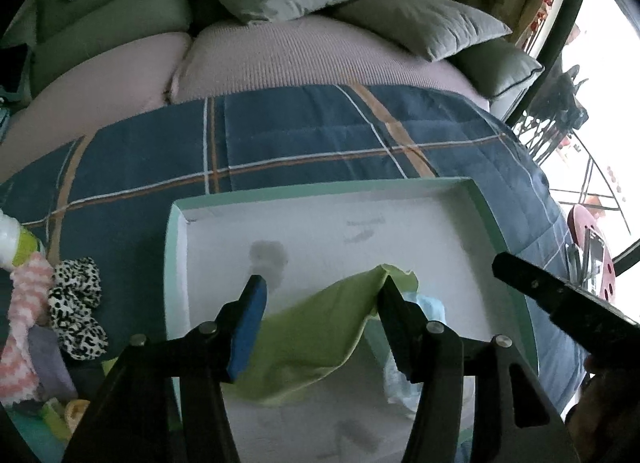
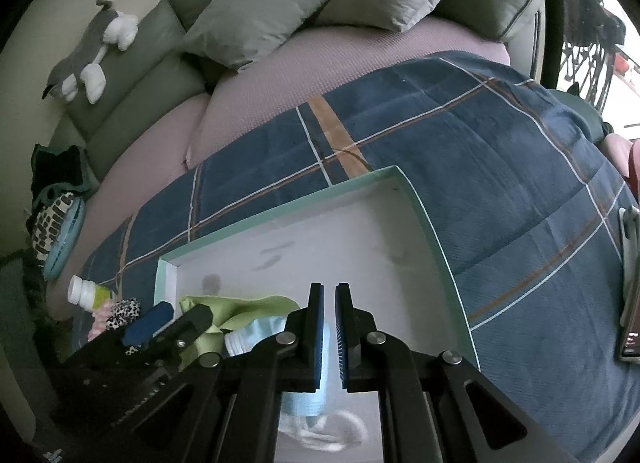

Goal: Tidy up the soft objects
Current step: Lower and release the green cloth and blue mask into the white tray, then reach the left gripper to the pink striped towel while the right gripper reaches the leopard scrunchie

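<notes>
A shallow white tray with a mint-green rim (image 1: 176, 231) (image 2: 424, 215) lies on the blue plaid blanket. My left gripper (image 1: 320, 295) is open above the tray; a lime-green cloth (image 1: 312, 339) (image 2: 240, 307) drapes between its fingers and hangs off the right finger. A light-blue cloth (image 1: 430, 305) (image 2: 276, 333) lies in the tray beside and under it. My right gripper (image 2: 329, 291) hovers over the tray's near part, its jaws almost together with a narrow gap and nothing between them. It shows at the right in the left wrist view (image 1: 532, 287).
Left of the tray lie a leopard-print scrunchie (image 1: 76, 295) (image 2: 126, 311), a pink-white zigzag cloth (image 1: 20, 343), a white and green bottle (image 1: 16, 243) (image 2: 86, 293). Grey cushions (image 2: 256, 15) and a plush dog (image 2: 96, 47) sit on the sofa back. A phone (image 2: 630, 283) lies at right.
</notes>
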